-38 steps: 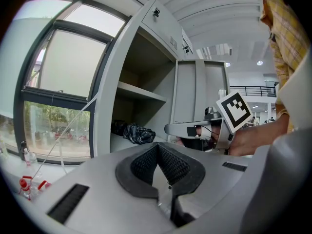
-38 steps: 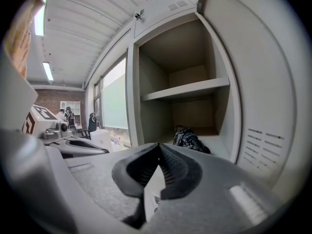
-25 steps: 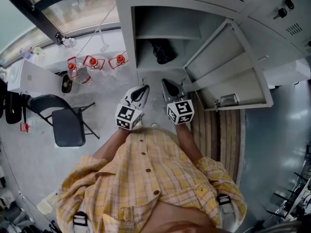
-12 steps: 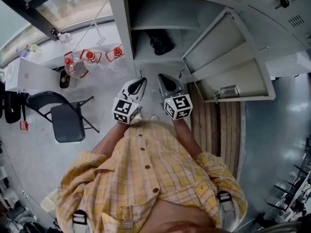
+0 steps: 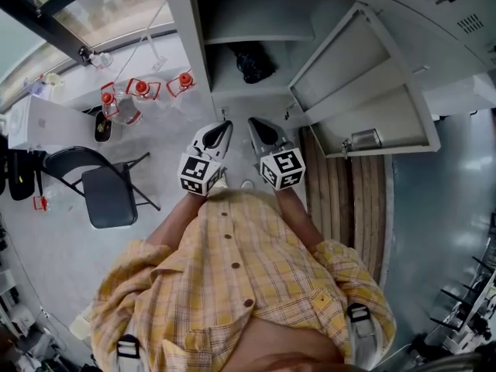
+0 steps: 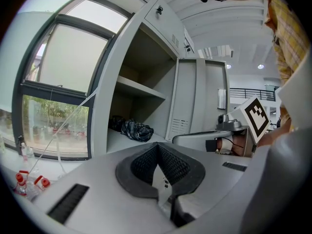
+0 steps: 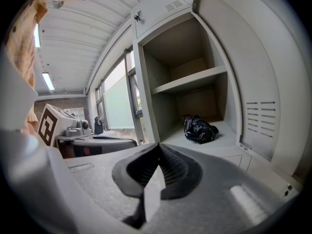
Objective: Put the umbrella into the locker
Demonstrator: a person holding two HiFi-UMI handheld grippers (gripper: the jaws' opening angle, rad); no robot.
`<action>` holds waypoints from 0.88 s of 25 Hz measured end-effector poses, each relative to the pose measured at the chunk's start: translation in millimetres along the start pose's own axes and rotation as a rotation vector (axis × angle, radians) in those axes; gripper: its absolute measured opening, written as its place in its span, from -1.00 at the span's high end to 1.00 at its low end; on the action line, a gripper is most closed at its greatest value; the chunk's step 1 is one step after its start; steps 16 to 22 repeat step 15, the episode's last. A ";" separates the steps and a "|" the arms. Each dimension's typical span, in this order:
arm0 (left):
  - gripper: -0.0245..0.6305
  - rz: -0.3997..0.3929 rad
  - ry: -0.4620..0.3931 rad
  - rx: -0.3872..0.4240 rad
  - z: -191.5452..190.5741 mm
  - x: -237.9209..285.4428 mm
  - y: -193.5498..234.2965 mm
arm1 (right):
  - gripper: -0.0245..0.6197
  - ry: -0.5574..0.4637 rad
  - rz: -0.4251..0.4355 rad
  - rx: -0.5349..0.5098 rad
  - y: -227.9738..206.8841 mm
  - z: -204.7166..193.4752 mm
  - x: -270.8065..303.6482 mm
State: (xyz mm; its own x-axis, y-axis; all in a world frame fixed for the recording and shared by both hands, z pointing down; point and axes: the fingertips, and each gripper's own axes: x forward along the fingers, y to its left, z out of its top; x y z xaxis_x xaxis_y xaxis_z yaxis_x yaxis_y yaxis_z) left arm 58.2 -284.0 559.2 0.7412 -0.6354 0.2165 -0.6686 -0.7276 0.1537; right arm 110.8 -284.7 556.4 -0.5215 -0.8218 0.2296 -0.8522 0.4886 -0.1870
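Note:
A folded black umbrella [image 5: 249, 62] lies on the floor of the lower compartment of the open grey locker [image 5: 186, 45], under a shelf. It also shows in the left gripper view, umbrella [image 6: 130, 128], and in the right gripper view, umbrella [image 7: 199, 128]. My left gripper [image 5: 225, 126] and right gripper [image 5: 252, 122] hang side by side in front of the locker, well short of the umbrella. Both point toward the opening. The left gripper [image 6: 157, 147] has its pads together with nothing between them. So does the right gripper [image 7: 158, 147].
The locker door [image 5: 364, 91] stands swung open to the right. On the left are a folding chair [image 5: 108, 196], several red-capped bottles [image 5: 139, 90] by the window and a white box [image 5: 46, 122]. A wooden slatted strip [image 5: 341, 200] runs along the floor at right.
The head view has shifted slightly, so locker and grippers sit a little further left and up in it. Both grippers stay shut side by side, and the umbrella lies still.

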 end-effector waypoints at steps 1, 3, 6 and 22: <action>0.91 0.001 -0.001 0.000 0.1 0.0 0.2 | 0.93 0.000 0.001 -0.001 0.4 -0.2 -0.3; 0.91 0.002 0.000 -0.002 -0.2 -0.6 0.5 | 0.93 -0.001 0.002 -0.001 1.4 -0.1 -1.0; 0.91 0.000 0.002 -0.006 -1.7 -2.1 1.2 | 0.93 -0.004 0.003 -0.004 2.4 0.6 -1.6; 0.91 0.003 -0.008 -0.006 1.4 -7.4 1.8 | 0.93 -0.009 -0.003 -0.008 6.0 2.2 -4.9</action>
